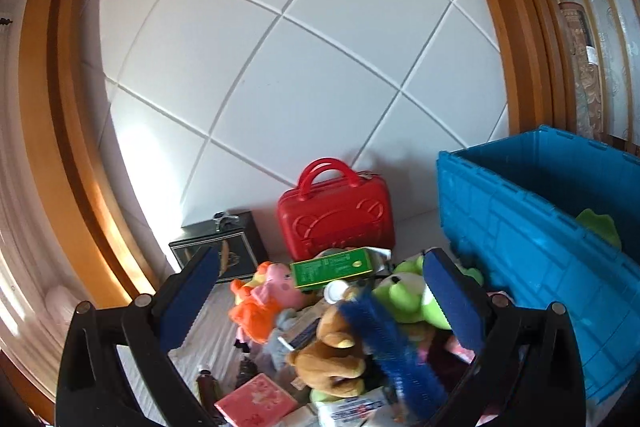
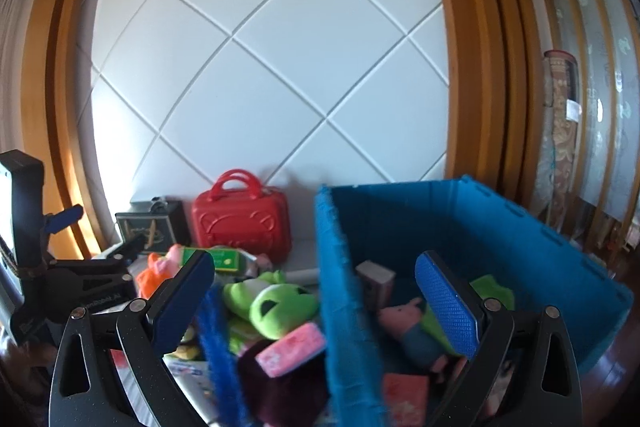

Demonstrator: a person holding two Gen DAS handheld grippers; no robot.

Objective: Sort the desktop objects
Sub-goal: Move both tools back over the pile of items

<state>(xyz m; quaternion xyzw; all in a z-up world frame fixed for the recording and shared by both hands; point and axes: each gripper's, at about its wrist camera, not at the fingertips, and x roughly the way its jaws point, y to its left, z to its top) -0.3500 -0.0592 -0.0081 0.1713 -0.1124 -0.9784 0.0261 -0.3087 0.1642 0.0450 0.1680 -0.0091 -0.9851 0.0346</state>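
My left gripper (image 1: 320, 291) is open above a pile of toys: a brown plush bear (image 1: 332, 351), a green frog plush (image 1: 408, 299), a pink and orange pig plush (image 1: 264, 299), a green box (image 1: 336, 267) and a blurred blue brush-like object (image 1: 396, 351). My right gripper (image 2: 316, 295) is open, straddling the near wall of the blue crate (image 2: 340, 287). The crate holds a pink pig toy (image 2: 412, 323), a small box (image 2: 376, 287) and a green plush (image 2: 492, 287). The left gripper also shows at the left of the right wrist view (image 2: 100, 259).
A red toy suitcase (image 1: 336, 215) and a dark box (image 1: 224, 247) stand against the white panelled wall. The blue crate (image 1: 540, 247) sits at right. A pink packet (image 1: 260, 399) and a white wipes pack (image 1: 352, 407) lie near. Wooden frames flank the wall.
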